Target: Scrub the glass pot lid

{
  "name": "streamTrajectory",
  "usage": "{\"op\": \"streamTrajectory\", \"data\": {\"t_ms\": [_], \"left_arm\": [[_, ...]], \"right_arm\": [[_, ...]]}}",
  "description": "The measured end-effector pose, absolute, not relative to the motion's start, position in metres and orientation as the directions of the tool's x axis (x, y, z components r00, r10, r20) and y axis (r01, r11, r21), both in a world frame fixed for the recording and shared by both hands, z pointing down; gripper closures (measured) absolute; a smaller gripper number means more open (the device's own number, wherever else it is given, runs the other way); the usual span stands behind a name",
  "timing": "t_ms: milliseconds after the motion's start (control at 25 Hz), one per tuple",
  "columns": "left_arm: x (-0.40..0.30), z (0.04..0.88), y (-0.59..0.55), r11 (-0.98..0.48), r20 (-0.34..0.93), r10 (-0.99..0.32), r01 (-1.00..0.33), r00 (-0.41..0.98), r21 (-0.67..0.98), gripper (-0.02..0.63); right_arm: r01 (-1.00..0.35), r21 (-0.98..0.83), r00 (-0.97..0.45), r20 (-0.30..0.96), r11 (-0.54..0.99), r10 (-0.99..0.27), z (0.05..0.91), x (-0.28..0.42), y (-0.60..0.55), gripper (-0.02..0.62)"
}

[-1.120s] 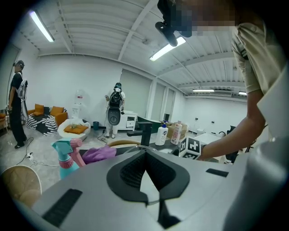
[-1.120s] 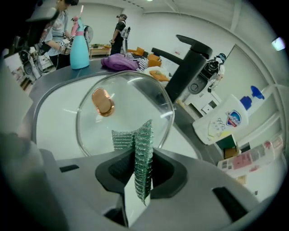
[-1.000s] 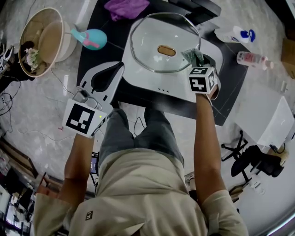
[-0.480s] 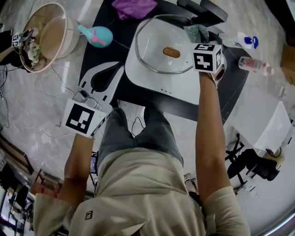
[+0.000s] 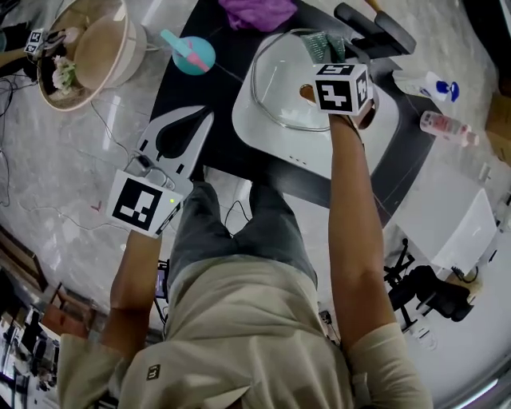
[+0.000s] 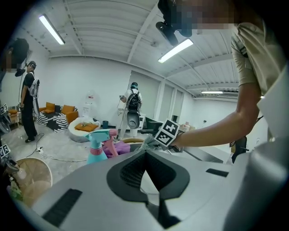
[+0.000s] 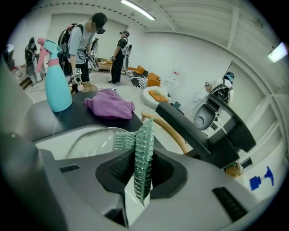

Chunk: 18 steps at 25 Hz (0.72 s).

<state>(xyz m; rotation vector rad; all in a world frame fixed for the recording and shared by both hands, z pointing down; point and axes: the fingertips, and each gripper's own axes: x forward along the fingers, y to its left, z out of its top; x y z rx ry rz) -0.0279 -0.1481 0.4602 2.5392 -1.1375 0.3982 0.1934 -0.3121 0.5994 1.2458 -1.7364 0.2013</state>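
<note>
The glass pot lid lies flat on a white tray on the black table. Its brown handle is partly covered in the head view by the right tongs' marker cube.

The right tongs reach across the lid to its far rim. Their jaws are clamped tight on a green scrub pad, which stands on edge between them in the right gripper view, with the lid's rim just to the left below.

The left tongs hang off the tray's left corner, near the table's edge and well apart from the lid. Their jaws are closed together with nothing between them.

A teal spray bottle and a purple cloth lie beyond the tray.

A second ago the pad was at the lid's near-right edge, and half a second ago it was farther up the right side. Now it sits at the far rim, so the right tongs have swept up and leftward around the lid. The left tongs have kept their place.
</note>
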Motion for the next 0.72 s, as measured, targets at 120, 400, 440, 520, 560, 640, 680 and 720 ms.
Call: {"op": "streamTrajectory", "data": {"t_ms": [120, 400, 440, 520, 560, 640, 680, 720], "left_arm": [[-0.036, 0.463, -0.146, -0.62, 0.395, -0.663, -0.762, 0.636, 0.187, 0.592], [-0.042, 0.47, -0.142, -0.611, 0.429, -0.648, -0.766, 0.63, 0.202, 0.592], [-0.043, 0.472, -0.141, -0.609, 0.437, -0.644, -0.767, 0.628, 0.204, 0.592], [-0.042, 0.47, -0.145, -0.611, 0.412, -0.658, -0.766, 0.631, 0.197, 0.592], [-0.04, 0.467, -0.149, -0.615, 0.385, -0.671, -0.766, 0.634, 0.19, 0.592], [-0.038, 0.464, -0.153, -0.617, 0.358, -0.683, -0.765, 0.636, 0.182, 0.592], [-0.037, 0.465, -0.154, -0.617, 0.359, -0.683, -0.766, 0.636, 0.181, 0.592], [-0.035, 0.465, -0.154, -0.618, 0.363, -0.681, -0.765, 0.636, 0.18, 0.592]], "right_arm": [[-0.78, 0.366, -0.049, 0.773, 0.508, -0.632, 0.605, 0.17, -0.308, 0.517], [-0.669, 0.325, -0.141, 0.828, 0.668, -0.543, 0.639, 0.096, -0.265, 0.517], [-0.644, 0.324, -0.146, 0.837, 0.693, -0.527, 0.647, 0.087, -0.254, 0.517], [-0.608, 0.325, -0.142, 0.853, 0.724, -0.502, 0.66, 0.08, -0.233, 0.517], [-0.598, 0.32, -0.14, 0.861, 0.735, -0.488, 0.667, 0.08, -0.222, 0.517], [-0.583, 0.294, -0.141, 0.881, 0.757, -0.451, 0.681, 0.082, -0.199, 0.517], [-0.576, 0.278, -0.142, 0.892, 0.769, -0.429, 0.689, 0.084, -0.187, 0.517], [-0.571, 0.262, -0.141, 0.902, 0.778, -0.407, 0.697, 0.087, -0.175, 0.517]]}}
